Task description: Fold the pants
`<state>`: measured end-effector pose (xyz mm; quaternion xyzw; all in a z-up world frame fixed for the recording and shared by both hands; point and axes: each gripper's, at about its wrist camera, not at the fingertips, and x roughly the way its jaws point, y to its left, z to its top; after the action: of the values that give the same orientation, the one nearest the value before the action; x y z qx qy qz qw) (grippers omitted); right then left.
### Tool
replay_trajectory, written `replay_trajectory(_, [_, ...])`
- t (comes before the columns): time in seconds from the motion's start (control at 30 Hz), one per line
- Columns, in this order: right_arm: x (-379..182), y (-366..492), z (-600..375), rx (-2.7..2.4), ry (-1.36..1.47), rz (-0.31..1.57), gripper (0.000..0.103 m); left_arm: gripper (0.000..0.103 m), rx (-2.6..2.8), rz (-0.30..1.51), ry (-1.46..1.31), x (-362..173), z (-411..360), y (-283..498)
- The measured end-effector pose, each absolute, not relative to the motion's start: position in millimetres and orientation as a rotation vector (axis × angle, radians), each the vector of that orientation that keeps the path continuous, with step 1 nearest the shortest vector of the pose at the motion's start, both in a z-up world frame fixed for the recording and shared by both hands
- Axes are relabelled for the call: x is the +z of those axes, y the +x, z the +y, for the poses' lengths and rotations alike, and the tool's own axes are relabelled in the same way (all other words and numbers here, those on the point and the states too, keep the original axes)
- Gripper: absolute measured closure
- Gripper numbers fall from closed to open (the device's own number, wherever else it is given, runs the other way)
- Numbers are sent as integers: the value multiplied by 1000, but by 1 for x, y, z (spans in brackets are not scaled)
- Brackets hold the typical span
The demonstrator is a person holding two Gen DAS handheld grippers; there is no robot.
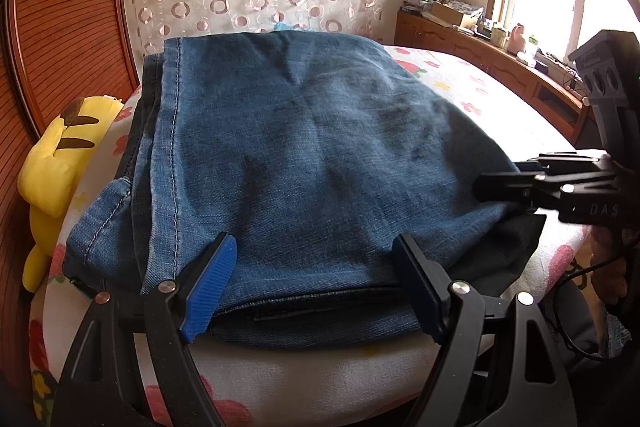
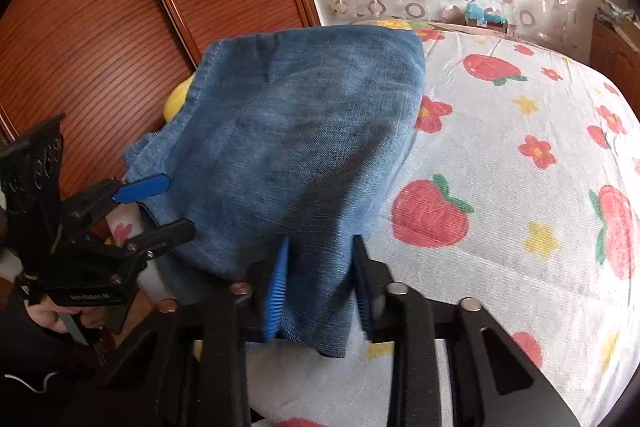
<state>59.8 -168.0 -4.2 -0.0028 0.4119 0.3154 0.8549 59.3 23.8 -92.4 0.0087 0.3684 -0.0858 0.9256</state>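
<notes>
Right wrist view: the folded jeans [image 2: 296,143] are lying on the strawberry-print bed [image 2: 500,167], their near corner sitting between the narrowed fingers of the right gripper [image 2: 320,283], which is pinching it. The left gripper [image 1: 316,279] is angling down, spread wide over the near edge.

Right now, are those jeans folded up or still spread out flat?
Folded. The jeans lie as a compact stack of several denim layers on the flowery bedsheet, with a hem and a dark inner layer showing at the edges.
</notes>
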Motion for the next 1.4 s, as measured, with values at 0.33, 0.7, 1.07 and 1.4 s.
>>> replay_trajectory(0.33, [22,49,-167,714,10,770,82,22,-175,765,-64,-74,45,49])
replay_trajectory(0.7, [57,53,-132,807,-46,669,86,22,-52,611,-82,-13,91,26])
replay_trajectory(1.07, [61,80,-50,963,-93,631,90,22,71,530,-99,12,142,3])
replay_trajectory(1.4, [8,107,20,1102,-149,748,92,22,175,496,-124,21,184,-14])
